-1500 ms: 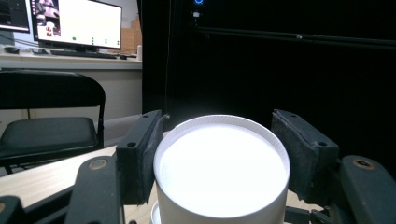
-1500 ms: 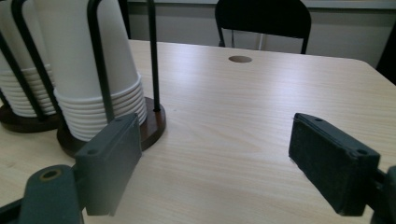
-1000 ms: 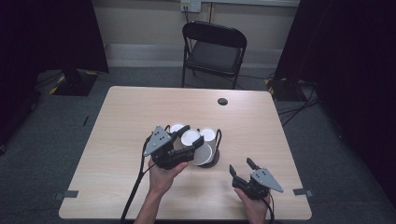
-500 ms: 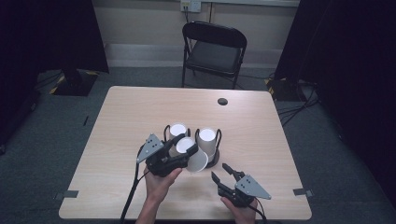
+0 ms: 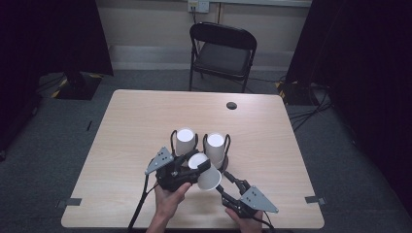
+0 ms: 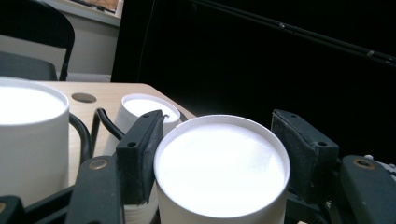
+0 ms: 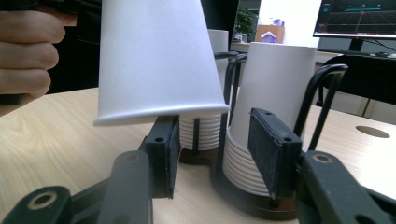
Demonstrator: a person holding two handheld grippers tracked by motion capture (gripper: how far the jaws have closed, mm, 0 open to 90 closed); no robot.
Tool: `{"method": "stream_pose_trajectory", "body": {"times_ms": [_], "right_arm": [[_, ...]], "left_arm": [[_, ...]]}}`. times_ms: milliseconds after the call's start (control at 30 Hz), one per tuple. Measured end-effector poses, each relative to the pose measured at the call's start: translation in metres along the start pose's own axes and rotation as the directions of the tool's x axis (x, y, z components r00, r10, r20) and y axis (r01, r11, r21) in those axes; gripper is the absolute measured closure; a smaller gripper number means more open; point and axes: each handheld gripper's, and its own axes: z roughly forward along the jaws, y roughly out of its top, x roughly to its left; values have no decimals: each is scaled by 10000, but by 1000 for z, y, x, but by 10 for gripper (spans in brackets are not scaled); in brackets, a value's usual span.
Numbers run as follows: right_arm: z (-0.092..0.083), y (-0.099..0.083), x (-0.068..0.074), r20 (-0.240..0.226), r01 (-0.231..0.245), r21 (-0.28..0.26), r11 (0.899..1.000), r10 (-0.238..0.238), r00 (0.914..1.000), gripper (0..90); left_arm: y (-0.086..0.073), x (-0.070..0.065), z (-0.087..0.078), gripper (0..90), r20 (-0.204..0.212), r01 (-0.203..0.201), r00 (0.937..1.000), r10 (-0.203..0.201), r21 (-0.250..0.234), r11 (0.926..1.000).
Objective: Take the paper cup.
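Jaws apparently grip paper cup (image 5: 206, 172).

Two handheld two-jaw grippers of matte black plastic. Left black handheld gripper (image 5: 193, 167) topped by a grey three-cornered plate (image 5: 159, 160) with small dark dots at its corners; thin black cable (image 5: 140, 204) trailing from its rear. Right black handheld gripper (image 5: 228, 183) topped by a matching grey three-cornered plate (image 5: 259, 200), likewise dotted. Seen close in both gripper views: flat rectangular black jaw pads (image 6: 139, 156), each fixed by small recessed screws, mounted on rounded black arms with brass-coloured ringed pivot rivets (image 7: 42, 199). Bare left hand (image 5: 168, 200) and forearm, no sleeve visible; right hand (image 5: 247, 224) partly visible at the bottom edge.
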Motion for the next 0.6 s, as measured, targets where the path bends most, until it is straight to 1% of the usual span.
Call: {"method": "stream_pose_trajectory", "body": {"times_ms": [33, 67, 100, 167, 200, 233, 267, 300, 333, 367, 400, 433, 467, 600], "right_arm": [[1, 0, 2, -48, 145, -37, 9999, -146, 9999, 556], [1, 0, 2, -48, 145, -37, 9999, -146, 9999, 556], [2, 1, 3, -119, 263, -110, 9996, -264, 9996, 556], [2, 1, 3, -175, 278, -118, 9995, -280, 9995, 567], [2, 1, 3, -175, 278, -118, 9995, -280, 9995, 567], [2, 1, 3, -153, 421, -168, 9990, -423, 9990, 580], [1, 1, 3, -156, 455, -202, 9988, -458, 9988, 586], [1, 1, 3, -161, 484, -243, 9985, -488, 9987, 592], [1, 1, 3, -173, 537, -296, 9981, -542, 9984, 598], [2, 1, 3, -156, 616, -362, 9974, -622, 9979, 603], [2, 1, 3, -156, 616, -362, 9974, -622, 9979, 603], [2, 1, 3, -156, 672, -397, 9969, -679, 9976, 609], [4, 2, 2, -134, 833, -454, 9955, -840, 9964, 618], [7, 5, 2, -130, 980, -582, 9935, -989, 9950, 634]], "left_arm": [[-2, 1, 0, 361, 94, 285, 9995, -286, 22, 9996], [-2, 1, 0, 361, 94, 285, 9995, -286, 22, 9996], [-5, 1, 1, 360, 264, 548, 9982, -548, -6, 9985], [-6, 1, 1, 361, 261, 557, 9981, -558, 43, 9984], [-6, 1, 1, 361, 243, 669, 9975, -669, 13, 9978], [-7, 2, 1, 361, 281, 811, 9963, -811, 8, 9967], [-7, 3, 0, 361, 380, 998, 9943, -998, 12, 9950], [-7, 3, 0, 361, 380, 998, 9943, -998, 12, 9950], [-6, 3, -1, 360, 434, 1111, 9929, -1110, -14, 9938], [-5, 3, -1, 361, 556, 1338, 9895, -1331, -80, 9910], [-5, 3, -1, 361, 556, 1338, 9895, -1331, -80, 9910], [-4, 3, -2, 361, 637, 1443, 9876, -1435, -85, 9895], [-3, 2, -2, 361, 773, 1500, 9858, -1493, -33, 9887], [-2, 0, -2, 360, 835, 1567, 9842, -1560, -20, 9876]]}}
